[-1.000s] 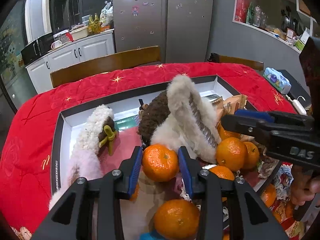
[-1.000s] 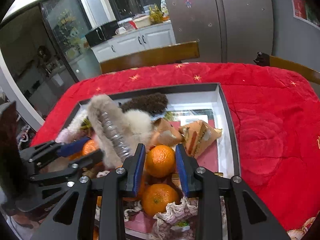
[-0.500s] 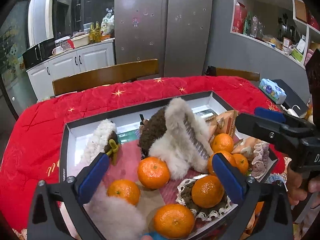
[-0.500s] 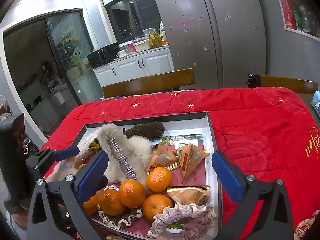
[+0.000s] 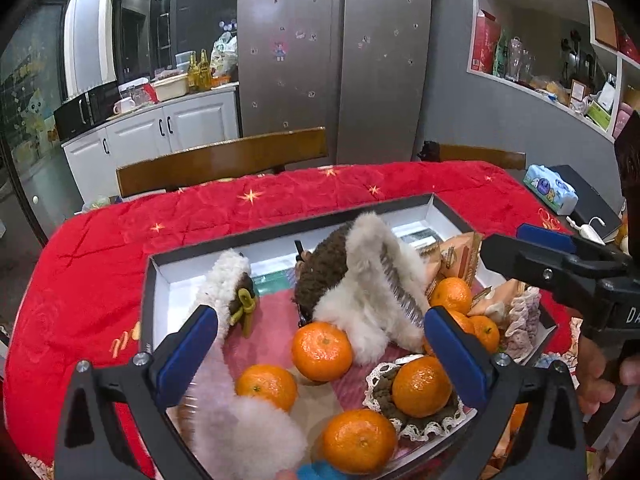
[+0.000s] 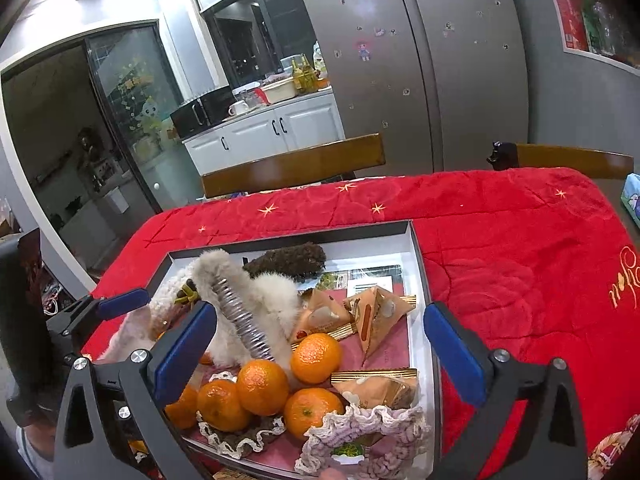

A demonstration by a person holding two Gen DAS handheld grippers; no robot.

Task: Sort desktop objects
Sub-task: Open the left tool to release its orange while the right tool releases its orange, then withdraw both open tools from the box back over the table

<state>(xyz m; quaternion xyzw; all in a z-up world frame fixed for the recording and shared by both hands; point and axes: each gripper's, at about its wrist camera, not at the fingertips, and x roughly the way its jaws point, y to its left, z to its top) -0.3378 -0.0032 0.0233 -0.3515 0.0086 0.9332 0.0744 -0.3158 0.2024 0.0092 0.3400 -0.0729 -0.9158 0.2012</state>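
Observation:
A shallow black-rimmed box point(image 5: 149, 280) point(image 6: 416, 264) on the red tablecloth holds several mandarins, furry hair claws and wrapped snacks. My left gripper point(image 5: 322, 350) stands wide open above the near part of the box, and a mandarin point(image 5: 322, 351) lies loose between its fingers, untouched. Wide open too, my right gripper point(image 6: 320, 346) hovers over the box's right half, above another loose mandarin point(image 6: 316, 358). A big white fur claw point(image 5: 372, 284) point(image 6: 244, 304) leans in the middle. The right gripper's arm point(image 5: 560, 264) shows at the left view's right edge.
A brown fuzzy clip point(image 6: 286, 261) lies at the back of the box, triangular snack packs point(image 6: 374, 316) on its right side, crocheted scrunchies point(image 6: 364, 436) at the front. Wooden chair backs point(image 5: 224, 162) stand beyond the table. A tissue pack point(image 5: 550, 190) sits at far right.
Both grippers went from shut on a mandarin each to wide open and rose a little. Both mandarins now lie loose in the box.

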